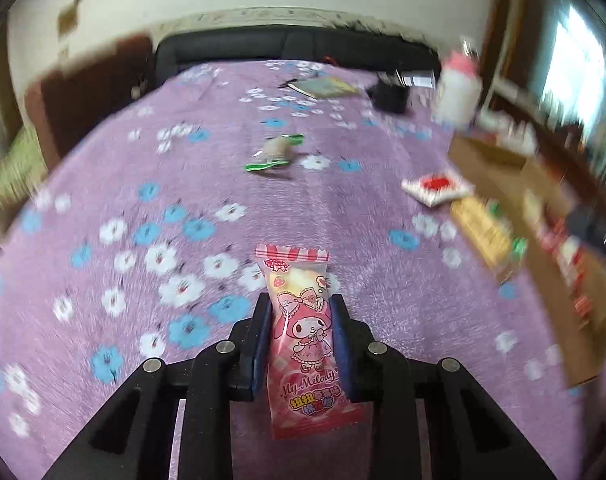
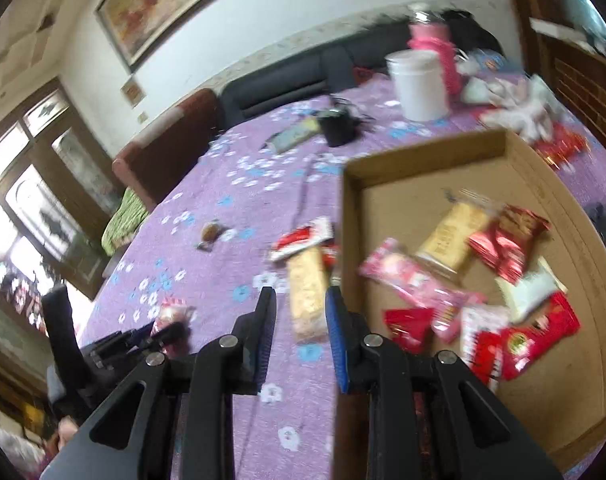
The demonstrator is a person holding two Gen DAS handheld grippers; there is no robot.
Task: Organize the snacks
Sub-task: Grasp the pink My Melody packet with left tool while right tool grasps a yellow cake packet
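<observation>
My left gripper (image 1: 301, 304) is shut on a pink My Melody snack packet (image 1: 303, 332) and holds it above the purple flowered tablecloth (image 1: 123, 200). It also shows at the left of the right wrist view (image 2: 171, 320). My right gripper (image 2: 301, 300) is open and empty, its fingers on either side of a yellow biscuit bar (image 2: 307, 296) that lies on the cloth beside the cardboard box (image 2: 423, 152). The box holds several red, pink and yellow snack packets (image 2: 503, 248). A red and white packet (image 2: 299, 240) lies just beyond the bar.
A green-ended sweet (image 1: 275, 152) lies mid-table. A white tub (image 2: 419, 84), a pink bottle (image 2: 435, 40), a black object (image 2: 337, 124) and a book (image 2: 295, 136) stand at the far side. A dark sofa (image 2: 295, 76) is behind the table.
</observation>
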